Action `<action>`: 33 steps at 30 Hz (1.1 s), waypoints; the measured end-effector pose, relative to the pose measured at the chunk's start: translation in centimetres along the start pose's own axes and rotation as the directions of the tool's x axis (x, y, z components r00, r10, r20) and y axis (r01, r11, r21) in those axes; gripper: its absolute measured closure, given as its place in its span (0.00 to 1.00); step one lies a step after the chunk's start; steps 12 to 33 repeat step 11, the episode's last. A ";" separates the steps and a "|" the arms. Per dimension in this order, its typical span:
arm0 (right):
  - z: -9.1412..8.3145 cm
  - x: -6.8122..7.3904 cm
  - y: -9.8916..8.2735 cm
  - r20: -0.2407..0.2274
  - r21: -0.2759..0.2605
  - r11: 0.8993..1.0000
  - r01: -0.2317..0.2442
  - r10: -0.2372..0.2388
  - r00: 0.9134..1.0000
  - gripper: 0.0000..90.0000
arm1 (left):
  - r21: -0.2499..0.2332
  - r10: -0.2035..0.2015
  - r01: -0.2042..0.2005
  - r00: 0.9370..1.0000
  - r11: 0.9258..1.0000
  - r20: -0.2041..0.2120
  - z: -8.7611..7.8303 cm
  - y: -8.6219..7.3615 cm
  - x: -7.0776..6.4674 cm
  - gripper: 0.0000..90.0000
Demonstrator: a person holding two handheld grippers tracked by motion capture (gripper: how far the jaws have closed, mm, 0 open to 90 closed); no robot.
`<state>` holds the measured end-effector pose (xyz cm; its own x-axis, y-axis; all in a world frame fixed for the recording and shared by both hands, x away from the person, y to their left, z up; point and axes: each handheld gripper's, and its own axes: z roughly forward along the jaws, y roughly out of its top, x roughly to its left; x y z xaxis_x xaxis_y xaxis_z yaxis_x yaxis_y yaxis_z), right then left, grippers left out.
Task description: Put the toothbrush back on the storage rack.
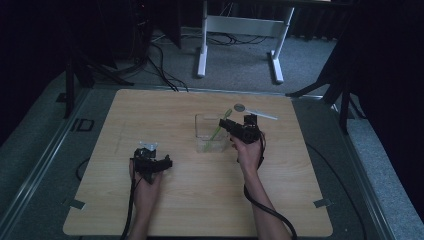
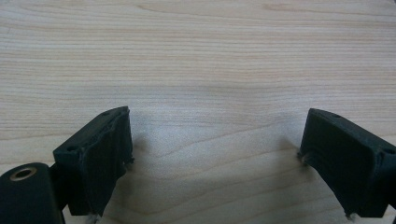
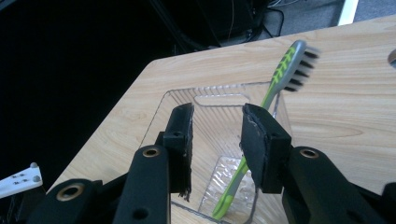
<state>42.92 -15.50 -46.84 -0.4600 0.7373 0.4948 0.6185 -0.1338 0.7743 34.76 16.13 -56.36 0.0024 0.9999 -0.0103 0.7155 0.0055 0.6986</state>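
Wooden table on grey carpet, dark room, white desk legs at the back. Right gripper: jaws spread, nothing pinched, poised over the mouth of the clear plastic container. Green toothbrush stands slanted inside it, handle end on the ribbed bottom, bristle head leaning over the far rim; it runs just past the right-hand jaw, whether it touches that jaw I cannot tell. High view: right gripper sits at the container's right side, toothbrush leaning up toward the far right. Small spoon-like tool lies on the table just beyond, apart from the container. Left gripper: jaws wide apart, empty, held low over bare wood. High view puts left gripper well apart from the container, near the table's left front.
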 end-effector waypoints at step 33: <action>-1.2 -0.6 0.5 0.015 -0.010 1.000 -0.004 0.004 1.000 0.70 | 0.000 0.000 0.000 1.000 1.000 0.000 0.0 0.0 0.0 0.11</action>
